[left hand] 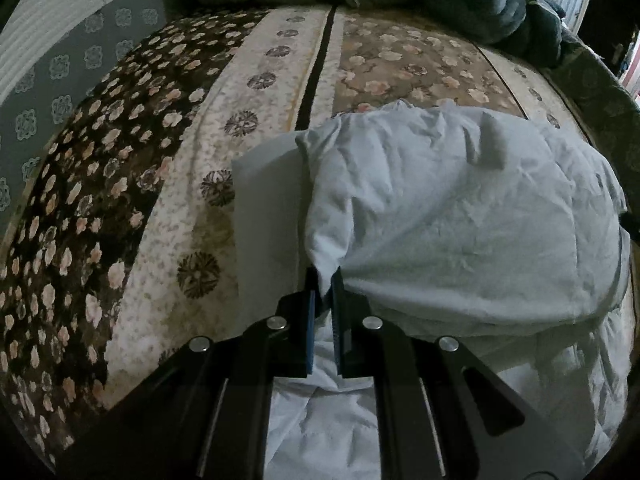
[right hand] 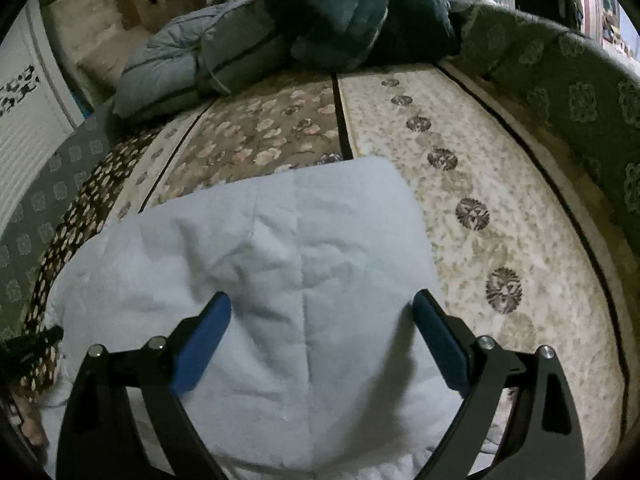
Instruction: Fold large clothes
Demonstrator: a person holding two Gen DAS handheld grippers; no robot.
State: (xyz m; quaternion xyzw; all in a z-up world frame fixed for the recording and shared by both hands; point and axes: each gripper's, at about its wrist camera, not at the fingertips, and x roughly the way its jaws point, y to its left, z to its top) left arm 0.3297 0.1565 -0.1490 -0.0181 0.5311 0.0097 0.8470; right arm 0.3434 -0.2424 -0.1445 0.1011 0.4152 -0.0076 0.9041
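Left gripper (left hand: 325, 280) pinching pale-blue garment (left hand: 460, 220) fold | right gripper (right hand: 322, 308) hovering over garment, fingers spreading wide | floral bedcover (right hand: 480, 200) lying beneath

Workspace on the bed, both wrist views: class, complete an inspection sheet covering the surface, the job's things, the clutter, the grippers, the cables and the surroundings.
Surface: floral striped bedspread, brown and cream bands.
Job's things: pale blue garment, partly folded and wrinkled, lying on the bedspread.
Clutter: grey-blue and dark teal quilted bedding heaped at the far end of the bed.
Grippers: left hand-held gripper shut, pinching an edge of the garment; right hand-held gripper open, its blue pads over the garment, nothing between them.
Cables: nothing seen.
Surroundings: grey patterned border along the bed edge; white slatted panel beyond the bed.
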